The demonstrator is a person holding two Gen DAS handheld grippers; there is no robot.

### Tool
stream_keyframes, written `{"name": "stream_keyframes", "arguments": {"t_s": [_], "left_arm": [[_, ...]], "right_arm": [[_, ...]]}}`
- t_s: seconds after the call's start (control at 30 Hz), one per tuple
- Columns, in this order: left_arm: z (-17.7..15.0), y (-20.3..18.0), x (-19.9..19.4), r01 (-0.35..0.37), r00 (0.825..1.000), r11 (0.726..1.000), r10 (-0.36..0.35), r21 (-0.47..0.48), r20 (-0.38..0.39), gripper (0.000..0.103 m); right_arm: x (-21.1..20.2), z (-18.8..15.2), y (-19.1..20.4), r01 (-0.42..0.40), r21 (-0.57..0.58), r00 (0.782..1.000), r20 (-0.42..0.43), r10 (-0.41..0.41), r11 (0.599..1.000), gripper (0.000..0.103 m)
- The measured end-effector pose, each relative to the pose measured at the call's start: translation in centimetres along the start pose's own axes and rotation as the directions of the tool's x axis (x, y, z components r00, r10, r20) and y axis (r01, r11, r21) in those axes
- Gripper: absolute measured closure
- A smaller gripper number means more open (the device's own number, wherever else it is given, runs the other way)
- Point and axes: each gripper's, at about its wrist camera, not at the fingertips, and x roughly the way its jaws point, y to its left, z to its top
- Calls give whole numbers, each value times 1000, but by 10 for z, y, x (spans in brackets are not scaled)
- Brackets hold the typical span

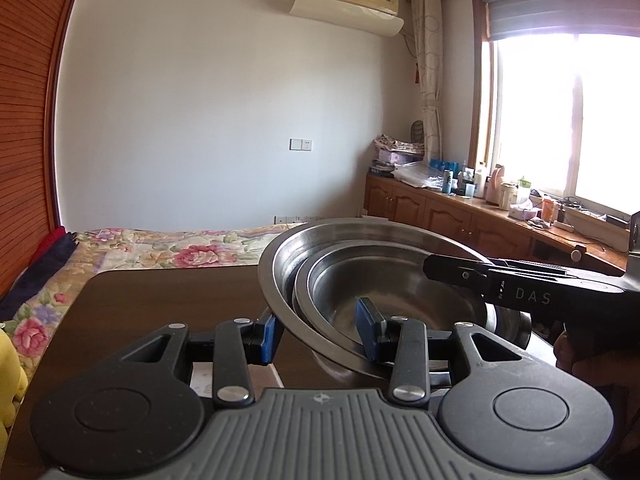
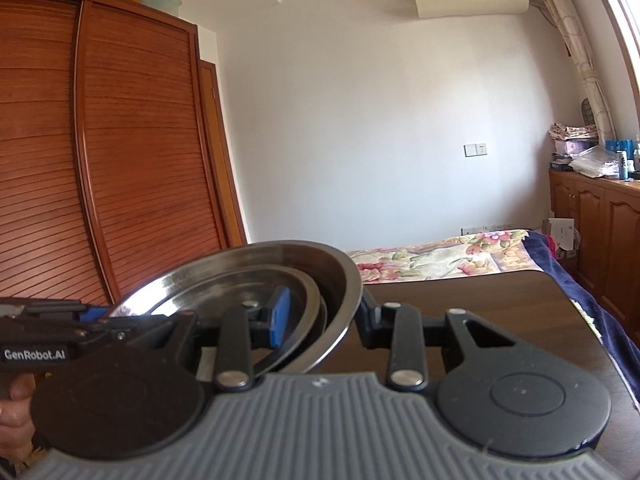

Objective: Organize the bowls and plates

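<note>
the left gripper has its two blue-padded fingers set apart with the near rim of the big steel bowl standing between them: one pad is outside the wall, the other inside, but neither pad can be seen pressing on the metal, so it reads as released around the rim rather than clenched. the big bowl is tilted, its open side turned toward this gripper, and it sits over the dark table straight ahead of the fingers. nested inside it are smaller steel bowls, their rims stacked one within the other; how many is hard to tell. the right gripper meets the same stack from the opposite side, with the big bowl's wall between its fingers: the blue pad is inside the bowl, the other finger outside and partly hidden behind the rim. whether it is gripping the wall cannot be told. in the left wrist view its black body reaches across the bowls from the right, with a hand below it. beyond the table, past both grippers, lies a bed with a flowered cover, and a wooden wardrobe stands off to the left of the right gripper.
</note>
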Motion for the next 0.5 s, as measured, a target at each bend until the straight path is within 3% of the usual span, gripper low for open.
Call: {"name": "stream_keyframes", "arguments": {"t_s": [0.5], "left_arm": [[-8,51,-8,-68,998,996,67,-53,-19,61]], "right_arm": [[32,-10,39,-88,-26,994,-67,86,996,66]]}}
